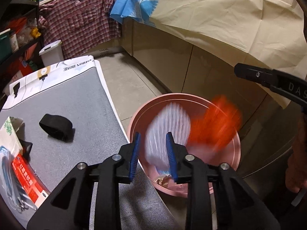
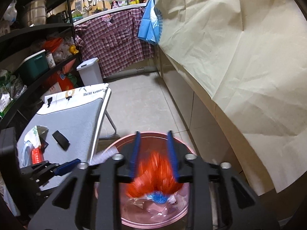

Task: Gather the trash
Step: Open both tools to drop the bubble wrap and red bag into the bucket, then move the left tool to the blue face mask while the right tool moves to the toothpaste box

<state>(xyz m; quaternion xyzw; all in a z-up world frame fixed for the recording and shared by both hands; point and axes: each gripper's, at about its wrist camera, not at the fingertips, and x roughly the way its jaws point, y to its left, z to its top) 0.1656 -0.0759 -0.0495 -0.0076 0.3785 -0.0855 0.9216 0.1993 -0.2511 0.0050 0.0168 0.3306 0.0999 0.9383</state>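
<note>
Both grippers hang over a pink bin (image 1: pixel 237 149) that stands on the tiled floor just beside the right edge of the grey-topped desk (image 1: pixel 80 103). The left gripper (image 1: pixel 153 157) has its blue fingers (image 1: pixel 135 155) released and apart; a white ribbed wrapper (image 1: pixel 168 126), blurred, shows between and beyond them above the bin's mouth, with no pad pressing on it. The right gripper (image 2: pixel 153 155) also has its fingers (image 2: pixel 172 153) spread and released; a blurred orange-red wrapper (image 2: pixel 153 178) shows below them inside the bin's rim, free of the pads. Crumpled clear and blue scraps (image 2: pixel 159 199) lie on the bin's floor. On the desk, a black band (image 1: pixel 56 126) lies near the middle, and a red carton (image 1: pixel 28 180) and a leaf-printed paper packet (image 1: pixel 9 134) lie at the left edge.
</note>
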